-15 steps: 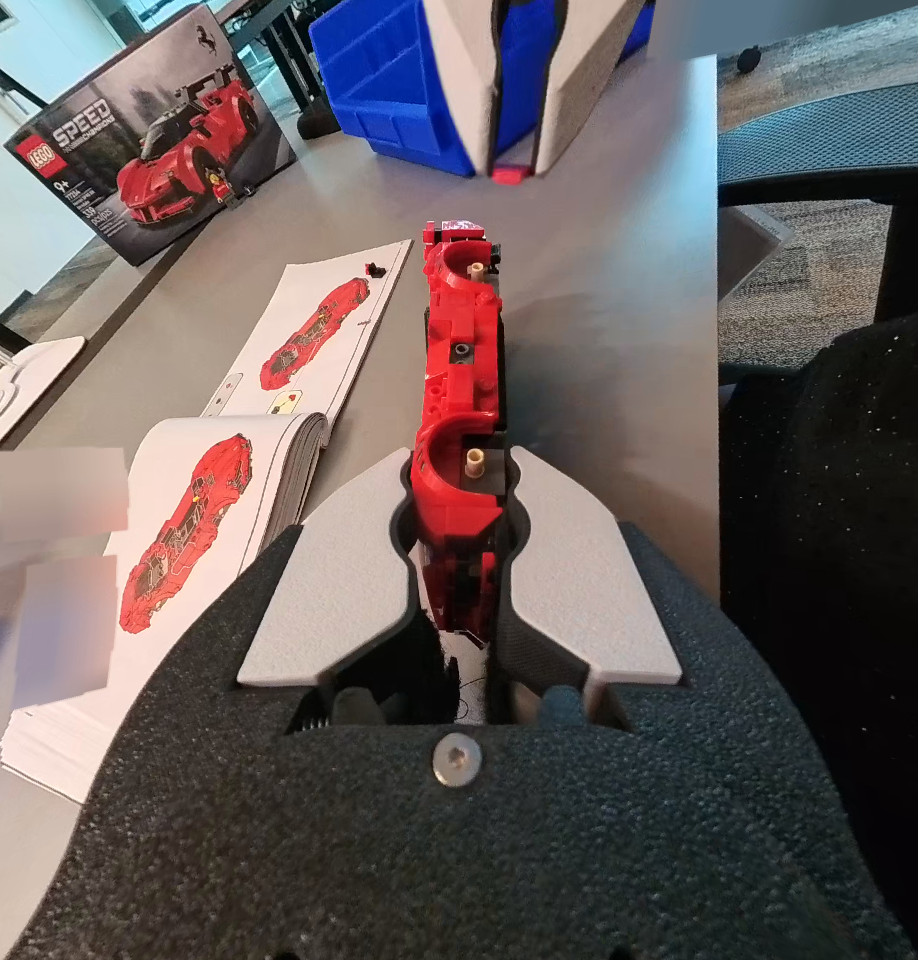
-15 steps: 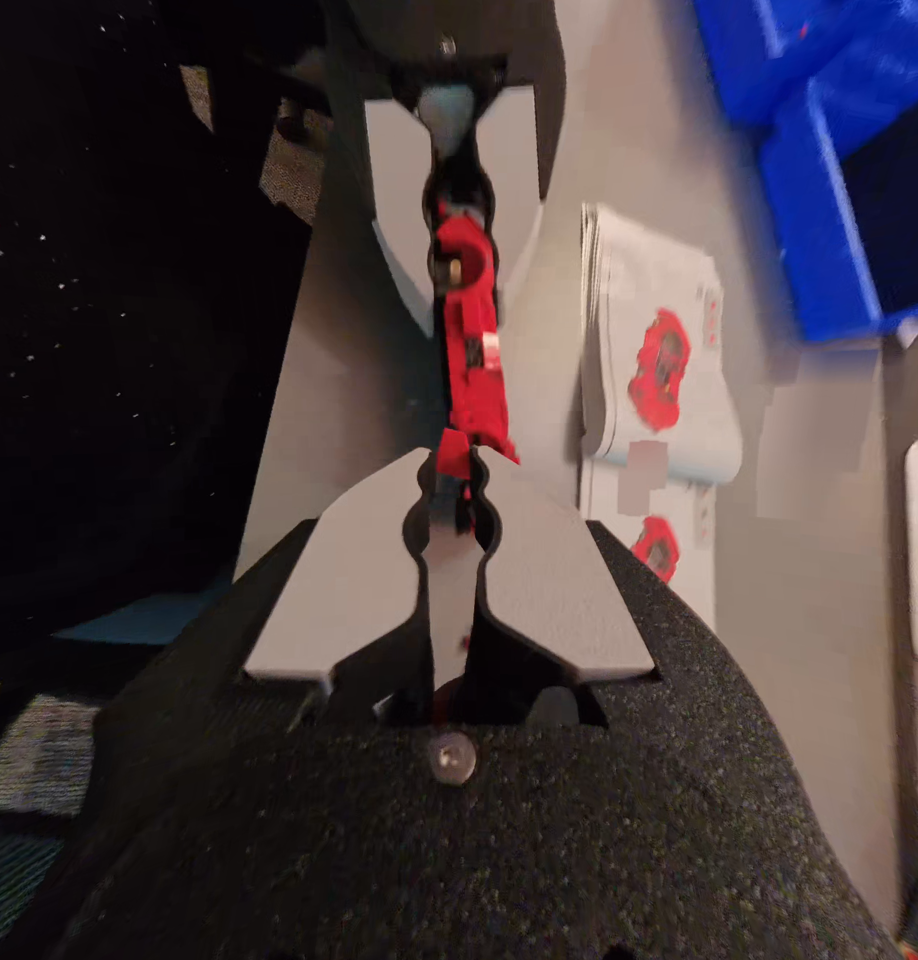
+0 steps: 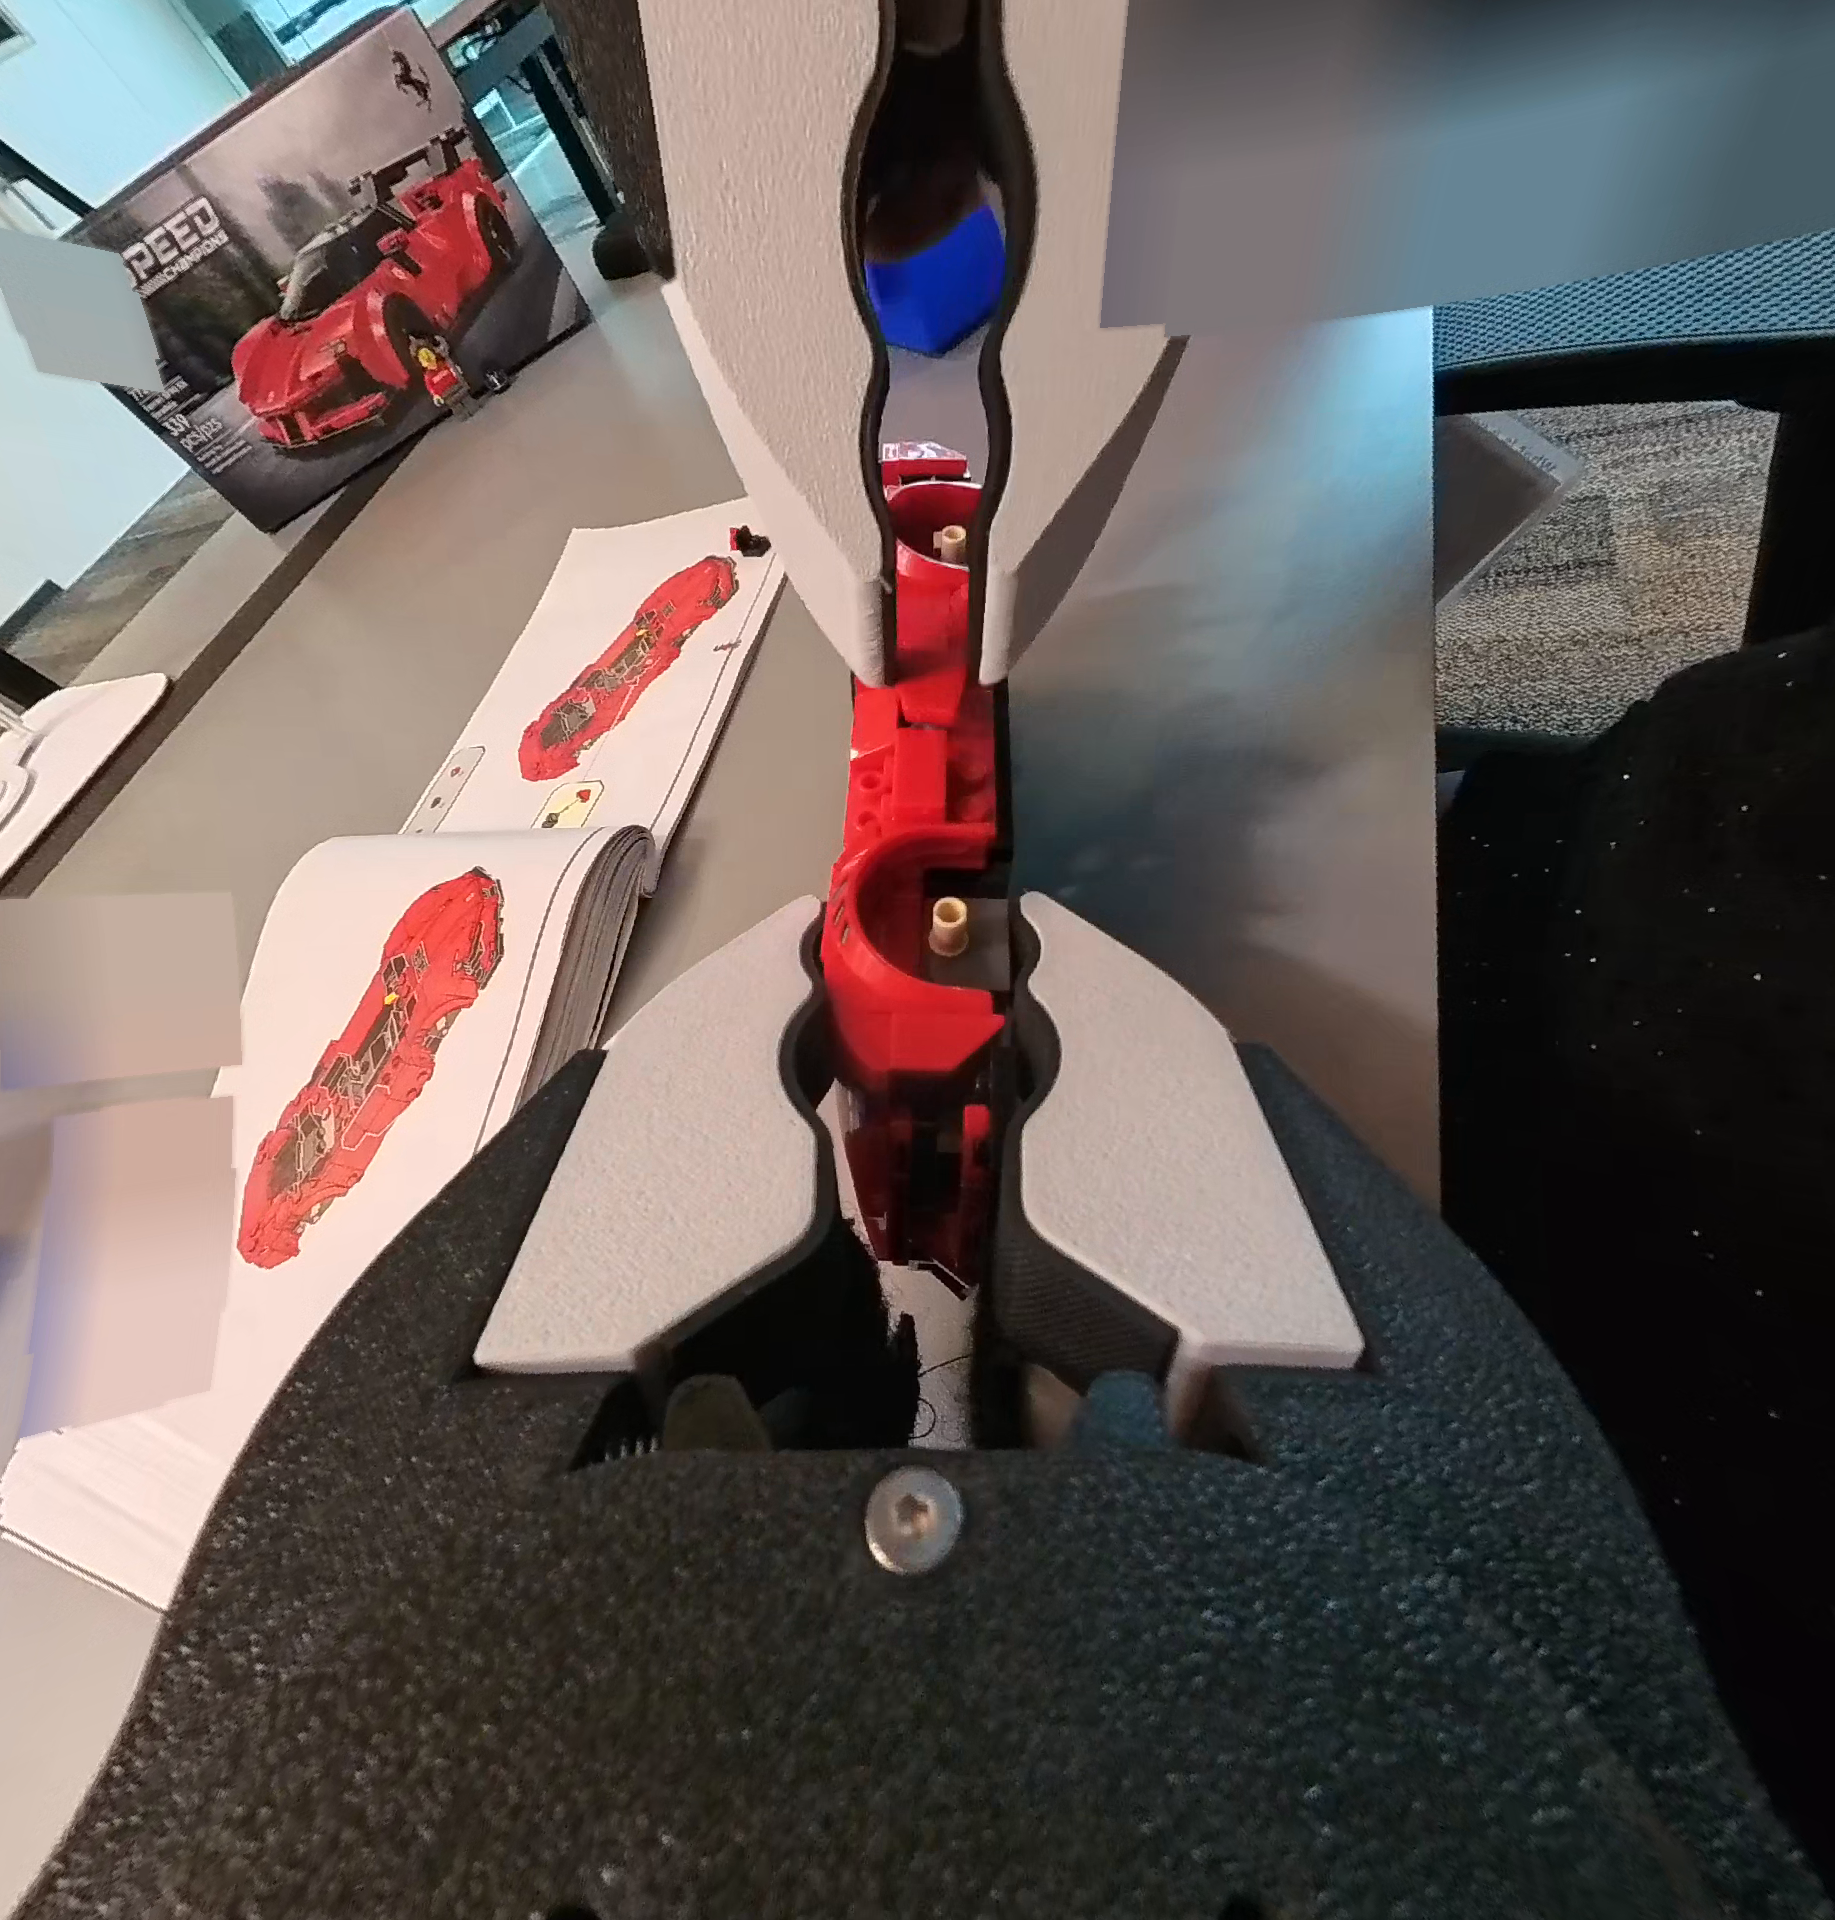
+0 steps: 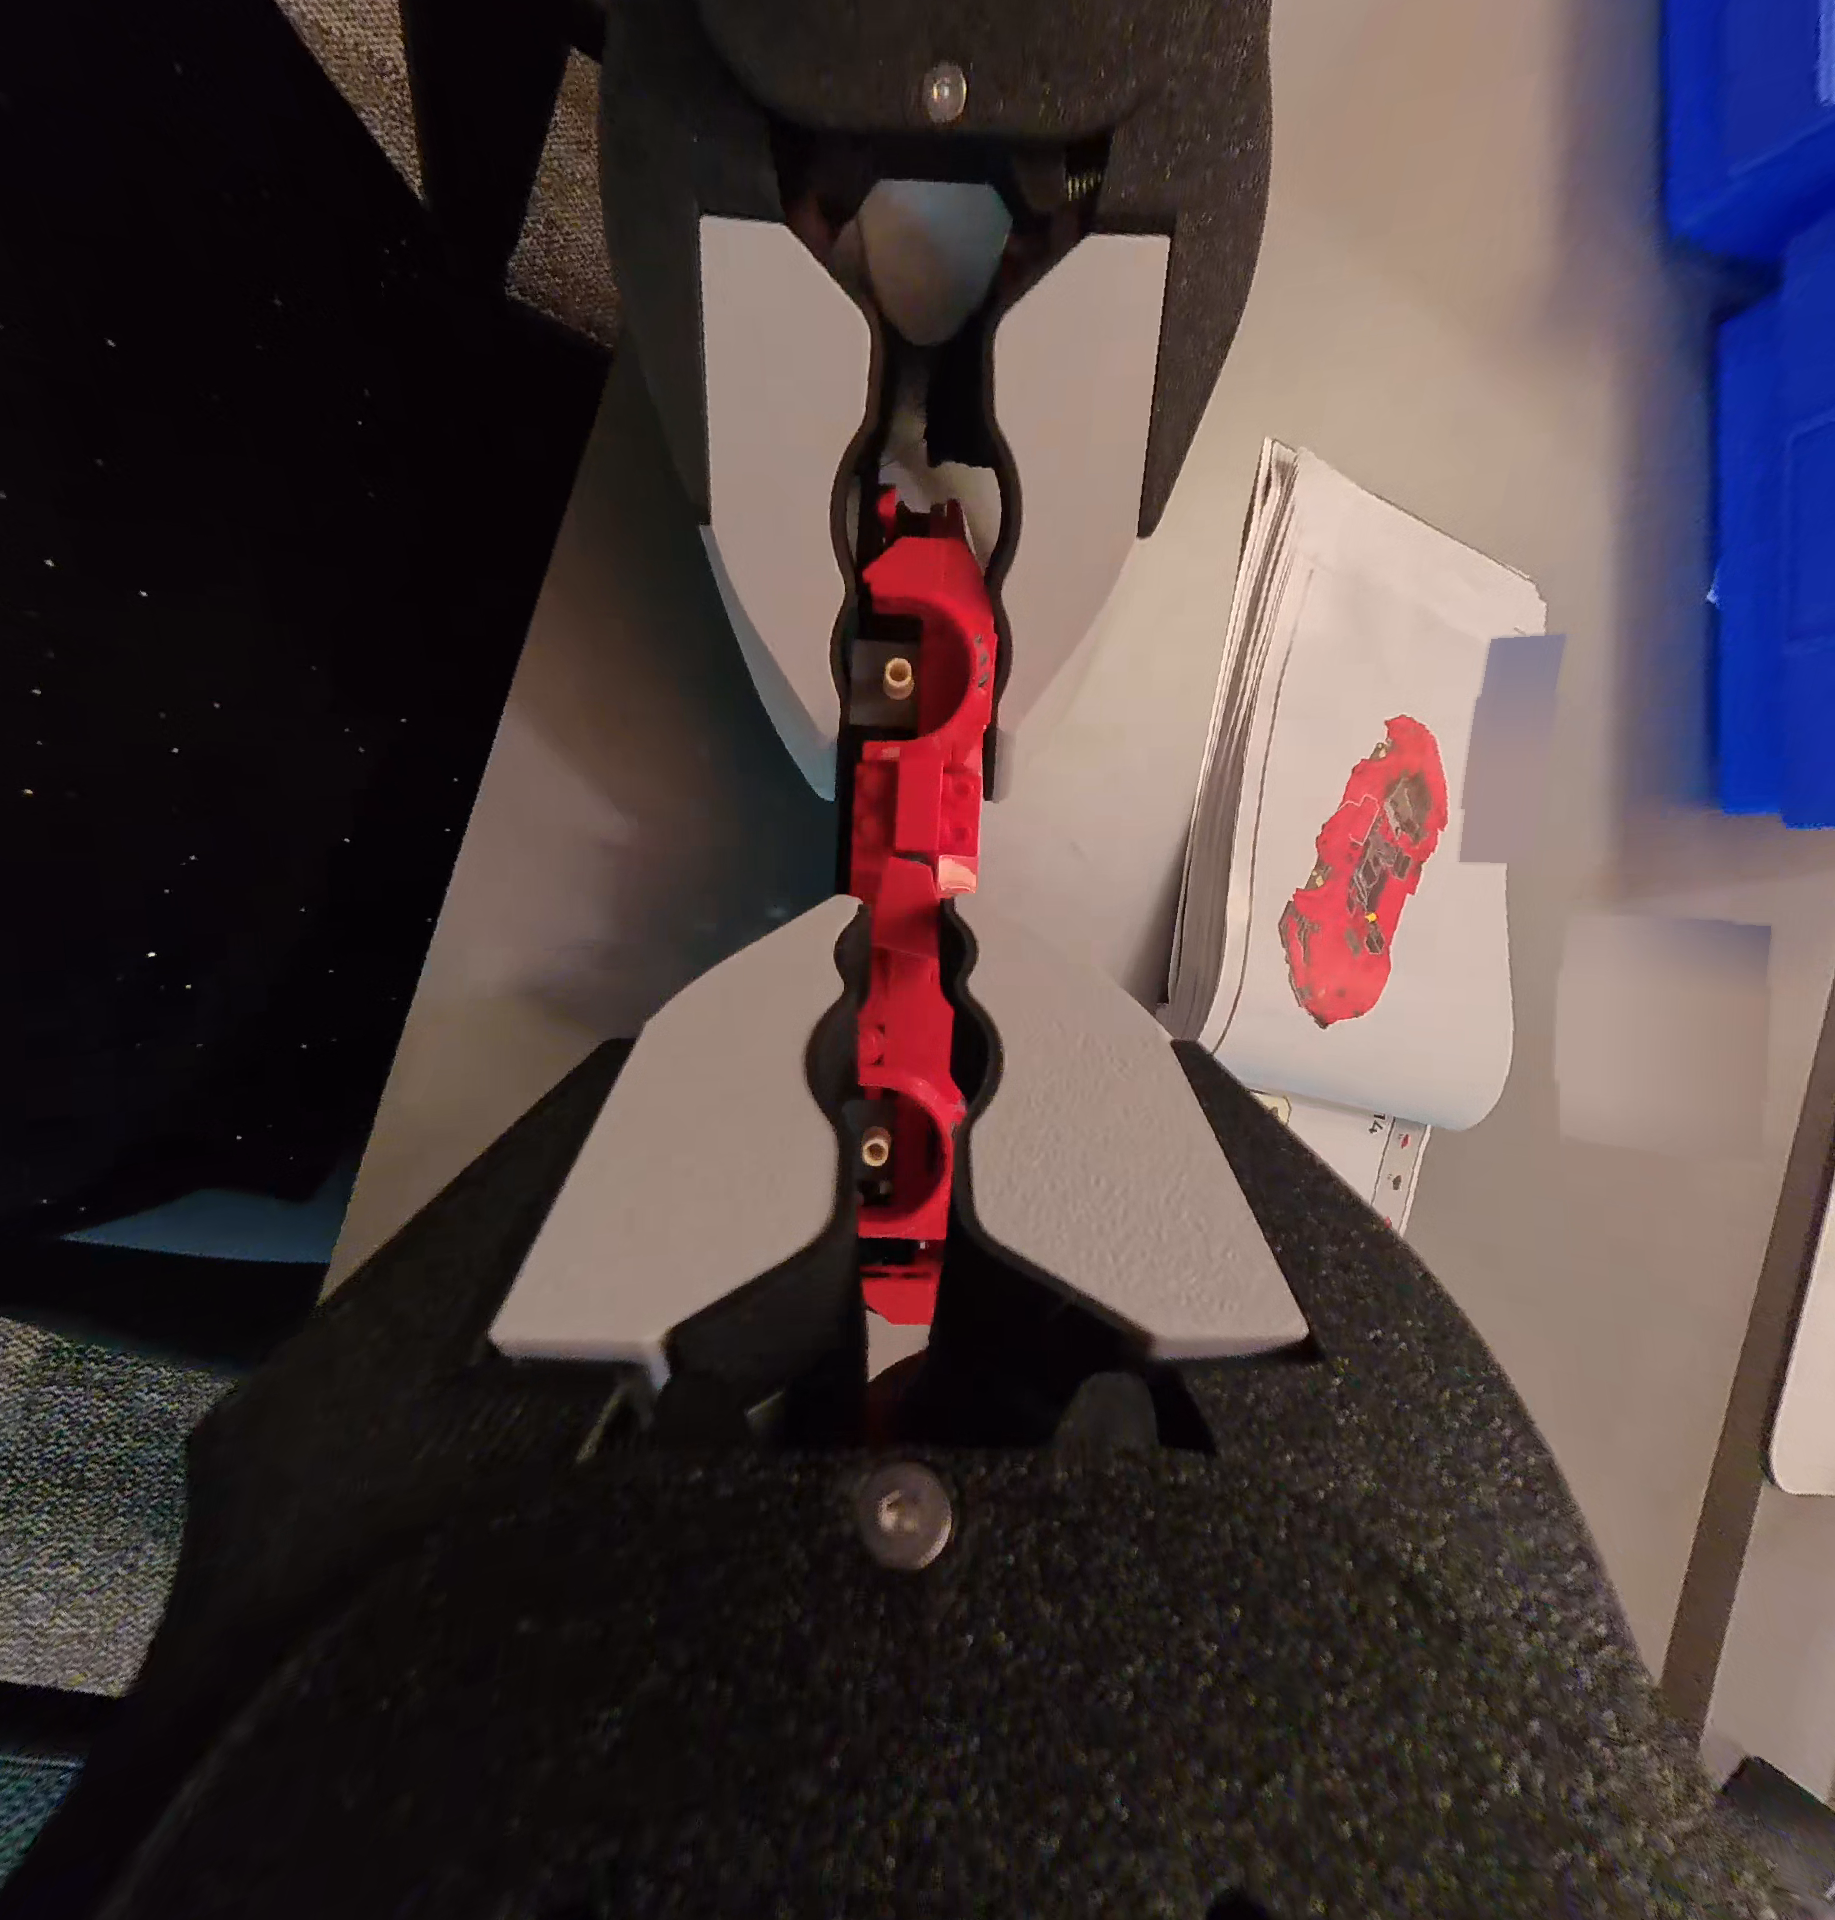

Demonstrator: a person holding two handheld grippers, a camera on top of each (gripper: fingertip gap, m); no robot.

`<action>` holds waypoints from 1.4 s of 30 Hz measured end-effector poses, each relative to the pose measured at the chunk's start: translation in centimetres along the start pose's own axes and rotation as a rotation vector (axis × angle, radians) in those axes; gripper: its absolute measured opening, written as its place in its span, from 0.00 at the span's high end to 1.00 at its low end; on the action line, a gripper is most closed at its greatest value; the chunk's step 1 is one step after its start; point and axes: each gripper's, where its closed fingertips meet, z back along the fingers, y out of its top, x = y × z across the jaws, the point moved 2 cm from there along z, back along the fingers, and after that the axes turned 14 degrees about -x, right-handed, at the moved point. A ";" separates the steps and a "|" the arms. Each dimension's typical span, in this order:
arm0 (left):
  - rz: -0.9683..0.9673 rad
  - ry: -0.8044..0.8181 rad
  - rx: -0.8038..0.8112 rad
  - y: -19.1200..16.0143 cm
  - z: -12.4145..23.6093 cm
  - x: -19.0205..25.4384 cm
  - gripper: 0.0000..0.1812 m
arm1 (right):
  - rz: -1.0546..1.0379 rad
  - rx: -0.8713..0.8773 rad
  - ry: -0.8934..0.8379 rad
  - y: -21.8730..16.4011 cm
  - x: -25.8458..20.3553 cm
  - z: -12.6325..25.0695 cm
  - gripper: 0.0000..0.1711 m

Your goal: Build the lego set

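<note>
Grey tabletop (image 3: 1204,727) fills the scene, with a chair and carpet off its right edge. Far left in the left wrist view stands the dark cardboard set box (image 3: 321,312) with a red car printed on it; right of it lies the open white instruction booklet (image 3: 393,1039) showing red car diagrams. Next comes the half-built red plastic car body (image 3: 918,831), turned on its side so two wheel arches with tan axle pins face up. The left gripper (image 3: 913,935) is clamped on the near end, around one arch. Half a second ago the right gripper (image 3: 928,665) hung above the far end, apart from the model and pinching what looked like a small red piece; now its grey fingers (image 3: 819,468) straddle the far arch and, in the right wrist view, the right gripper (image 4: 902,914) appears closed on that end of the car body (image 4: 918,790). The blue plastic bin (image 4: 1786,416) sits rightmost. Both ends being gripped probably means a press or reorientation of the model is under way; whether the small piece was seated cannot be told.
</note>
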 end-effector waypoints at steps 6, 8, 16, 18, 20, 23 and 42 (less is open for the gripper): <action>-0.003 0.002 0.000 0.0 0.0 0.0 0.83 | 0.007 -0.012 -0.008 0.2 -0.2 -0.1 0.93; -0.003 0.003 0.000 0.0 0.0 0.0 0.83 | 0.000 -0.012 -0.013 0.1 -0.1 -0.1 0.93; 0.004 0.012 -0.004 0.2 -0.2 0.1 0.83 | -0.437 0.224 0.032 0.2 0.1 2.1 0.93; 0.010 0.017 -0.007 0.2 -0.2 0.1 0.83 | -0.600 0.287 0.028 0.4 0.1 2.2 0.93; 0.019 0.024 -0.012 0.2 -0.2 0.1 0.84 | -0.776 0.336 0.035 -0.1 -0.2 2.0 0.93; 0.029 0.047 -0.025 0.4 -0.4 0.2 0.84 | -1.039 0.467 0.043 -0.9 -0.6 1.9 0.93; -0.029 0.204 -0.093 1.0 -1.1 0.6 0.84 | -1.223 -0.128 -0.021 -12.5 -7.3 -0.2 0.93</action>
